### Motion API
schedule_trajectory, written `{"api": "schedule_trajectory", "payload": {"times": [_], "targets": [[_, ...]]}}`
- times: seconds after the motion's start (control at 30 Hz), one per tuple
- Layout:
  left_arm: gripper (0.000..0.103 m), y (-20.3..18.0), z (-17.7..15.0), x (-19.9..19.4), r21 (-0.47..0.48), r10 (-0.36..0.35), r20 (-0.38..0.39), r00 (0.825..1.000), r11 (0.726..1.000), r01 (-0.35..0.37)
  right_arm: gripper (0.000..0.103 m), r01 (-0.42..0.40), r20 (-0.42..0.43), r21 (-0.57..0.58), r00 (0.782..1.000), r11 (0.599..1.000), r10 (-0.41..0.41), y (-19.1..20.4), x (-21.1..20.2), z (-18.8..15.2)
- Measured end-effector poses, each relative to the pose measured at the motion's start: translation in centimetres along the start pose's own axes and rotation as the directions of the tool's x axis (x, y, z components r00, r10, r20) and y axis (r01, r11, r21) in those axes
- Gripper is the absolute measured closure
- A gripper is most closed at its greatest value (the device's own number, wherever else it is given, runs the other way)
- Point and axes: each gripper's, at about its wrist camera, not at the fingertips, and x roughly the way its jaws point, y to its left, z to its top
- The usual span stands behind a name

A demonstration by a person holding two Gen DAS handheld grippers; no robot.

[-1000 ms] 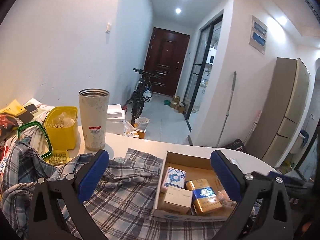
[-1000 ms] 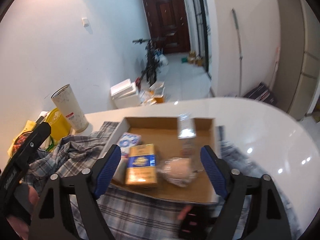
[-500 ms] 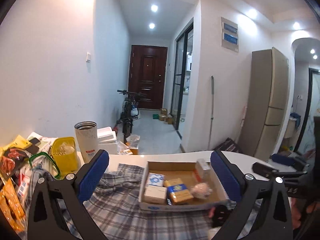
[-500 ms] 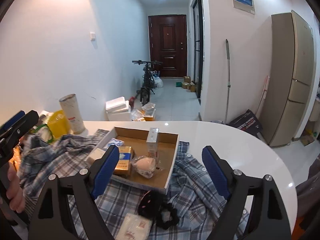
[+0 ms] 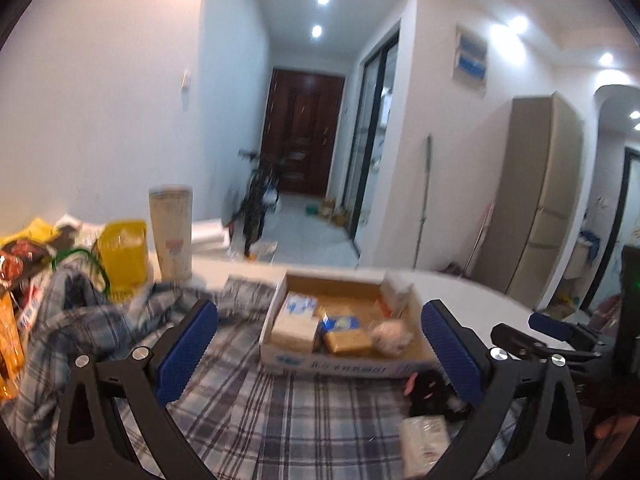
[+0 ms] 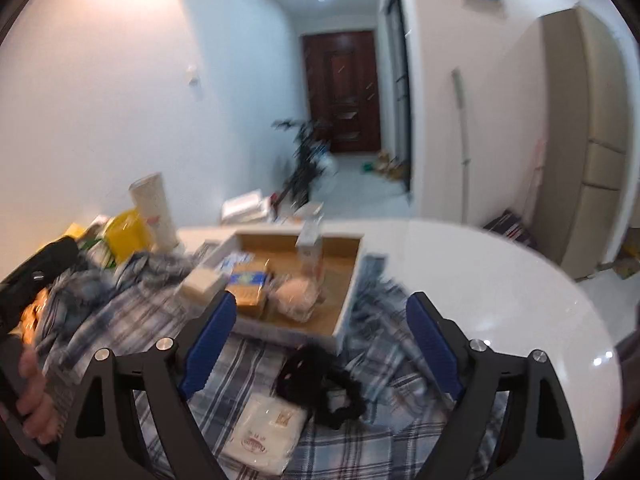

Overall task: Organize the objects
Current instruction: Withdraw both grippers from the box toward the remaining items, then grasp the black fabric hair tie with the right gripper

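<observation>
Cardboard tray (image 5: 352, 366) nearer than half a second ago (both views blurred), left tool (image 5: 320, 354) and right tool (image 6: 318, 344) spread, empty.

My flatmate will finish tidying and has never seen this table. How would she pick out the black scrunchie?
Start at the open cardboard box lying on the plaid shirt that covers the white table. Just in front of the box's near wall, on the shirt, lies the black scrunchie, beside a white plastic packet. It is the only fuzzy black ring there.
</observation>
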Motion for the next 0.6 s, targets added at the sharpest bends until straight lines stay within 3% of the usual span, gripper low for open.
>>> {"api": "schedule_trajectory", "payload": {"times": [0.1, 0.27, 0.43, 0.6], "targets": [[0.000, 0.3, -1.5, 1.6, 0.001, -0.010, -0.047, 0.999, 1.000, 0.010, 0.017, -0.037, -0.046, 0.050, 0.998, 0.998, 0.039, -0.6, 1.5, -0.8], [0.000, 0.3, -3.3, 2.7, 0.055, 0.052, -0.048, 0.998, 0.997, -0.049, 0.017, -0.020, -0.109, 0.031, 0.994, 0.999, 0.023, -0.2, 3.8, -2.6], [0.000, 0.8, -3.7, 3.6, 0.007, -0.006, -0.096, 0.995, 1.000, 0.007, 0.017, -0.019, -0.161, -0.028, 0.987, 0.999, 0.015, 0.7, 5.4, -4.1], [0.000, 0.5, -3.9, 3.5, 0.024, 0.014, -0.089, 0.996, 1.000, -0.012, 0.017, -0.023, -0.193, -0.025, 0.981, 0.999, 0.018, 0.7, 6.5, -4.9]]}}
